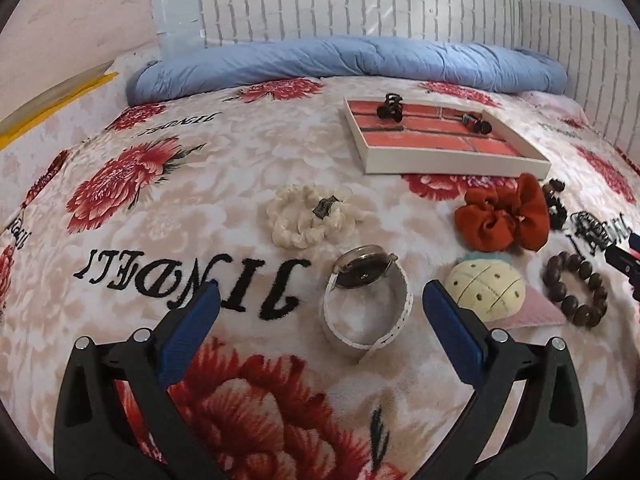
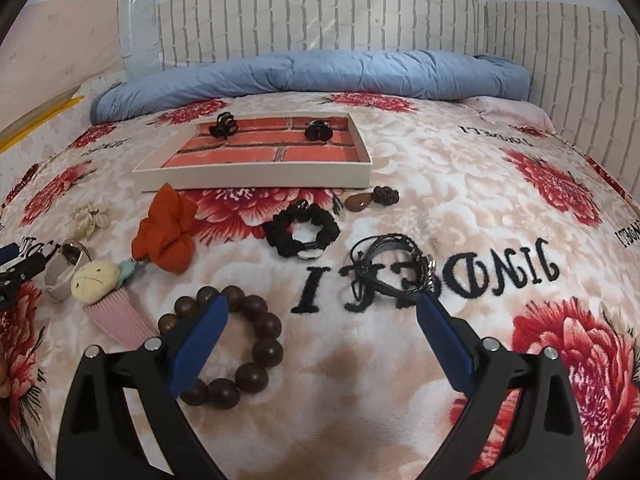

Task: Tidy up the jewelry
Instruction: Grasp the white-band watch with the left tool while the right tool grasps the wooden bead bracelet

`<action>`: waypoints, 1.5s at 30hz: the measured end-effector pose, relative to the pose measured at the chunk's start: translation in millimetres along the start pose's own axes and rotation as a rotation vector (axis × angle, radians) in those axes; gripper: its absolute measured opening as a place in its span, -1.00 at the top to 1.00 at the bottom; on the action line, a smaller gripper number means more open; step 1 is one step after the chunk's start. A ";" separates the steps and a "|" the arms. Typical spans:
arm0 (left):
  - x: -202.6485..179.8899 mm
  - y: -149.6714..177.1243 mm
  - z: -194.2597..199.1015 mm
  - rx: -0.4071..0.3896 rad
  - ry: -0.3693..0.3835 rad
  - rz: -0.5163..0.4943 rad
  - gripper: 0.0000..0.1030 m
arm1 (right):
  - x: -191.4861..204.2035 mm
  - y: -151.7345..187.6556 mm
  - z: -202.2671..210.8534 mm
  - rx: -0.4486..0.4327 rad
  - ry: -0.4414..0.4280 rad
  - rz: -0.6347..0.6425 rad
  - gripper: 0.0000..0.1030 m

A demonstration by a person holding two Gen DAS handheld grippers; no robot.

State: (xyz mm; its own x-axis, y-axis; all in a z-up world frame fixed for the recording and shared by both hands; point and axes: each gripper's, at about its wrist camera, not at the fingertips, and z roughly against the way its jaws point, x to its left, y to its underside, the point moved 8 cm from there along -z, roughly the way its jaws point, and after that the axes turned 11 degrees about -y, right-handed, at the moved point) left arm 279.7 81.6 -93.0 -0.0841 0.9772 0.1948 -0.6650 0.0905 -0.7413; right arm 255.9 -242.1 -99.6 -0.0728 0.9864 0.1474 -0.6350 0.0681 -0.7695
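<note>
A shallow tray point(image 1: 448, 164) point(image 2: 256, 178) with a red brick-pattern floor lies on the bed and holds two dark hair clips point(image 1: 390, 107) point(image 2: 318, 130). My left gripper point(image 1: 320, 300) is open, with a white-strapped watch point(image 1: 366, 300) lying between and just beyond its fingers. My right gripper point(image 2: 322, 310) is open over the blanket; its left finger overlaps a brown bead bracelet point(image 2: 256, 344), and a black cord bracelet point(image 2: 394, 270) lies near its right finger. A cream flower scrunchie point(image 1: 310, 216), a red scrunchie point(image 2: 168, 232), a black scrunchie point(image 2: 302, 230) and a plush pineapple charm point(image 1: 486, 290) lie loose.
Everything rests on a floral blanket point(image 1: 160, 208) printed with black letters. A rolled blue quilt point(image 2: 312, 74) lies along the headboard wall behind the tray. A brown teardrop pendant point(image 2: 358, 202) lies by the tray's near right corner.
</note>
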 end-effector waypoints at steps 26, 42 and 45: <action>-2.8 13.8 -48.6 0.184 0.043 0.016 -0.71 | 11.0 19.5 -34.1 0.158 -0.016 -0.009 -0.17; -2.7 13.5 -62.4 0.219 0.058 0.043 -0.20 | 20.6 21.9 -55.0 0.226 -0.034 -0.010 0.24; -2.4 13.1 -62.5 0.217 0.057 0.045 -0.18 | 21.9 21.9 -55.1 0.223 -0.048 -0.011 0.33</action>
State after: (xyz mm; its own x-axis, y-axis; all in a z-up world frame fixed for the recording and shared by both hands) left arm 317.6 92.4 -143.2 -0.0794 0.9891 0.1238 -0.8063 0.0093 -0.5914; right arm 282.8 -210.7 -147.5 -0.0987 0.9771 0.1885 -0.7896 0.0384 -0.6124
